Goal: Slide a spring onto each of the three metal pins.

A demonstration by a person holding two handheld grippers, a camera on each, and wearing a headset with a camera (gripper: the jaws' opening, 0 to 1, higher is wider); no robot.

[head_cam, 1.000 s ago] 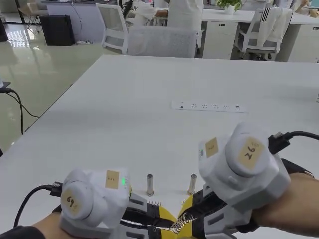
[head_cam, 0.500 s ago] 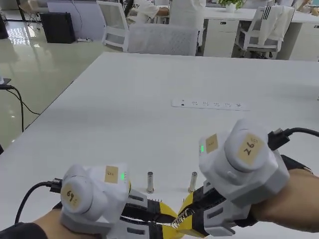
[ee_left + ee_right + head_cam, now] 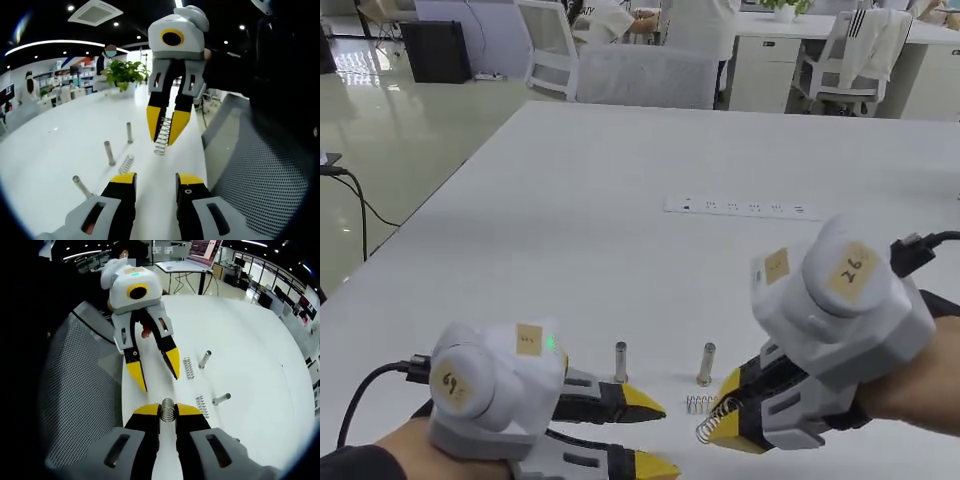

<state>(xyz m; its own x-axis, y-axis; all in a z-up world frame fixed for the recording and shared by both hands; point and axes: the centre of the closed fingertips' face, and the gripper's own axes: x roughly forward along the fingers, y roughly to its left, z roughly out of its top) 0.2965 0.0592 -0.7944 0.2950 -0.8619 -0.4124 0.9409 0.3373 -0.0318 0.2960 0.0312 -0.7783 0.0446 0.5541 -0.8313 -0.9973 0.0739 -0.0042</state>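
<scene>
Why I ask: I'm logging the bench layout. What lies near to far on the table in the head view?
Loose spring → pair of pins → power strip.

Table (image 3: 570, 230): left pin (image 3: 620, 362) and right pin (image 3: 706, 365) upright side by side near the front, loose spring (image 3: 700, 403) lying just before right pin, power strip (image 3: 740, 210) well behind, left gripper (image 3: 660, 438) front-left facing right gripper (image 3: 723, 431) front-right, second spring (image 3: 168, 412) between the latter's jaws.
</scene>
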